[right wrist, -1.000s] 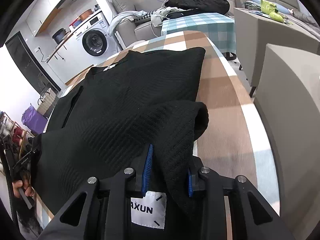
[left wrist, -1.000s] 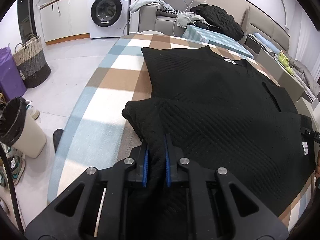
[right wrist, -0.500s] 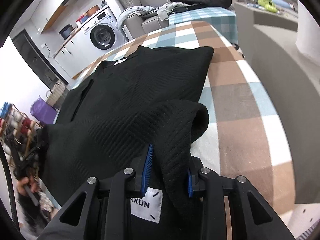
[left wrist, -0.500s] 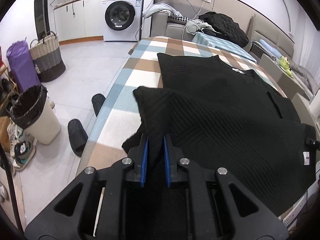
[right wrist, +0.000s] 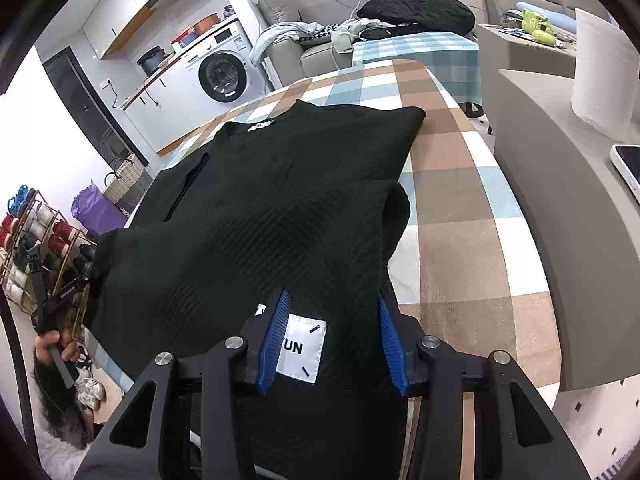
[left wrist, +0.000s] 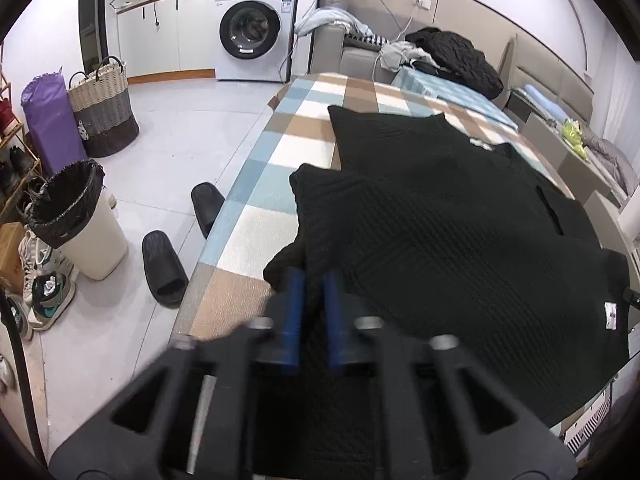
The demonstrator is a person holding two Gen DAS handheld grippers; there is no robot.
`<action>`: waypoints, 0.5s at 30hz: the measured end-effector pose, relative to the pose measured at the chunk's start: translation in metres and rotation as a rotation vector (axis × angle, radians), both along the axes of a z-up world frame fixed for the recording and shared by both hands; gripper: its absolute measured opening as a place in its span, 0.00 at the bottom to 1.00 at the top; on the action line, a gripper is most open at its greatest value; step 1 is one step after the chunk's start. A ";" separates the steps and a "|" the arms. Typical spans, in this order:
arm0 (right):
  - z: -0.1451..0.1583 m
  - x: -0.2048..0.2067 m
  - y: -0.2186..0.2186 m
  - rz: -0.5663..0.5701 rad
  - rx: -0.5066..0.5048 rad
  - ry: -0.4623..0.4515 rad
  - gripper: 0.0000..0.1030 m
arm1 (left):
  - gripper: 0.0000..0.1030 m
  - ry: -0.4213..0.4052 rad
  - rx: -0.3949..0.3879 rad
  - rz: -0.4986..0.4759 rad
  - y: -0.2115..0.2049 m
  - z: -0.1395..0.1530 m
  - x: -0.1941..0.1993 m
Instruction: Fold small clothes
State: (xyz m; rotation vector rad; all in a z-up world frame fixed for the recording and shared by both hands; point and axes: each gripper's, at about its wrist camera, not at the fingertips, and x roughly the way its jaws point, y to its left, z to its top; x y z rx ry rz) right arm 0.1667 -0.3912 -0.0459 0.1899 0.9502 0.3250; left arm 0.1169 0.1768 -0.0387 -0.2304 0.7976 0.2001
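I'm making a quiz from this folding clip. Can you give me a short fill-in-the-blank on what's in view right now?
1. Both grippers hold a ____ knit garment lying on the checked tablecloth.
2. The white label sits between the fingers of the ____ gripper.
3. The left gripper pinches the fabric near the table edge, above a pair of black ____ on the floor.

Missing words: black; right; slippers

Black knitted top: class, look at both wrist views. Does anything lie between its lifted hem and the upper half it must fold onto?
Nothing visible does. Both hand-held grippers, left and right, pinch the black knitted top; its upper half lies bare on the checked tablecloth.
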 end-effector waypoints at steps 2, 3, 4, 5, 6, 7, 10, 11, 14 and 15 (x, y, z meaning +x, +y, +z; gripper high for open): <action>0.002 0.000 0.003 -0.005 -0.048 -0.025 0.16 | 0.04 -0.031 0.004 0.018 0.002 0.007 -0.003; 0.004 -0.004 0.003 -0.008 -0.057 -0.041 0.08 | 0.04 -0.041 0.007 0.025 0.003 0.010 -0.003; 0.007 -0.006 0.002 -0.012 -0.053 -0.065 0.04 | 0.03 -0.058 0.006 0.033 0.004 0.015 -0.005; 0.013 -0.008 0.000 -0.007 -0.038 -0.092 0.03 | 0.03 -0.076 0.005 0.037 0.005 0.021 -0.007; 0.018 -0.009 -0.001 -0.009 -0.030 -0.121 0.03 | 0.03 -0.086 0.008 0.039 0.006 0.025 -0.007; 0.026 -0.010 -0.003 -0.012 -0.018 -0.155 0.03 | 0.03 -0.101 0.015 0.038 0.005 0.030 -0.007; 0.050 -0.007 -0.007 -0.026 0.016 -0.253 0.03 | 0.03 -0.143 0.030 0.037 0.005 0.047 0.000; 0.056 -0.003 -0.007 -0.033 0.017 -0.272 0.03 | 0.03 -0.160 0.031 0.038 0.005 0.052 0.005; 0.070 0.016 -0.008 -0.069 0.015 -0.320 0.03 | 0.03 -0.197 0.041 0.054 0.009 0.061 0.025; 0.070 0.025 -0.007 -0.091 0.006 -0.325 0.03 | 0.03 -0.199 0.041 0.067 0.011 0.061 0.034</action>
